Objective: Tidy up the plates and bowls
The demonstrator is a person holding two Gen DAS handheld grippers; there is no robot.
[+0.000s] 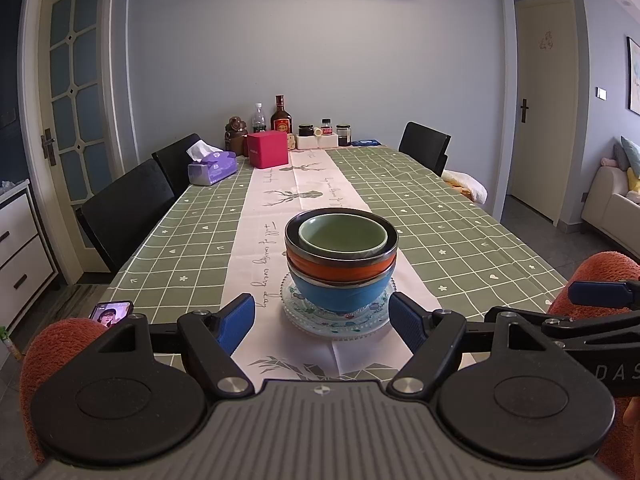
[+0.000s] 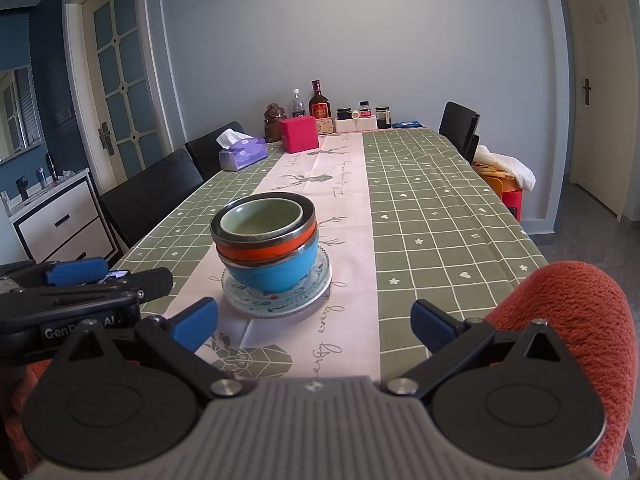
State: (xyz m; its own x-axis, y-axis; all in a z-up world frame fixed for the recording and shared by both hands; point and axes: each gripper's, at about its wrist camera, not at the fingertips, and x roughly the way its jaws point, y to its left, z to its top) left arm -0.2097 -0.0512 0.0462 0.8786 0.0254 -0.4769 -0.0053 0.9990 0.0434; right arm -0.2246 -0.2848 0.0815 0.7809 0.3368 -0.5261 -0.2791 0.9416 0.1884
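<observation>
Nesting appears complete: green bowl point(image 1: 343, 233) tops stack on glass plate point(image 1: 336, 322); both grippers point(image 1: 322, 322) point(image 2: 314, 324) released, should withdraw level.

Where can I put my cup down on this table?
Bare green cloth lies right of the bowl stack, out to the table's right edge. The runner between the stack and the pink box is free too. The far end by the bottles is crowded.

Bowls nested on the plate, right before you.
You're facing the bowl stack point(image 1: 341, 258) sitting on a plate point(image 1: 337, 320) on the table point(image 1: 460, 220); tissue pack point(image 1: 212, 166) lying far behind, left.
</observation>
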